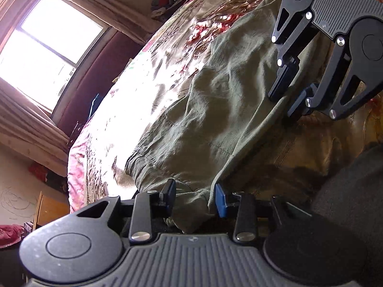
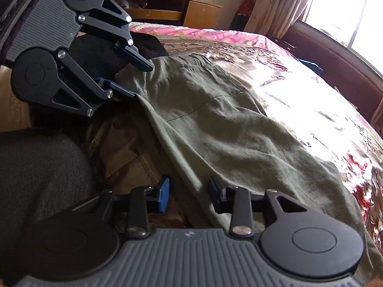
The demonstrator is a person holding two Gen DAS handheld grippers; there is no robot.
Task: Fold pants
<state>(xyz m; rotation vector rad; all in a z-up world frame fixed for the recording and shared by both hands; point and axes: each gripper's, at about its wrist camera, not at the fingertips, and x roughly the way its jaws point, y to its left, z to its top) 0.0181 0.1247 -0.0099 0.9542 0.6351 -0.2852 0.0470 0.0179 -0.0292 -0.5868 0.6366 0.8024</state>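
Note:
Olive green pants [image 1: 215,95] lie crumpled across a shiny floral bedspread [image 1: 143,95], with a gathered end toward my left gripper. My left gripper [image 1: 196,199] straddles a bunched corner of the fabric. The cloth fills the gap between its pads, which stand apart and do not clamp it. In the right wrist view the left gripper [image 2: 140,80] sits at the far corner of the pants [image 2: 227,131]. My right gripper [image 2: 189,197] is open over the near long edge, and its blue pad is clear of the cloth. The left wrist view shows the right gripper [image 1: 281,105] tips on the fabric.
A person's dark-clothed body [image 2: 36,167] stands close at the bed's near edge. A bright window [image 1: 47,47] with curtains and a maroon padded bench [image 2: 335,64] lie beyond the bed. A wooden cabinet [image 2: 167,7] stands behind the far end. The bedspread [image 2: 299,83] is glossy and sunlit.

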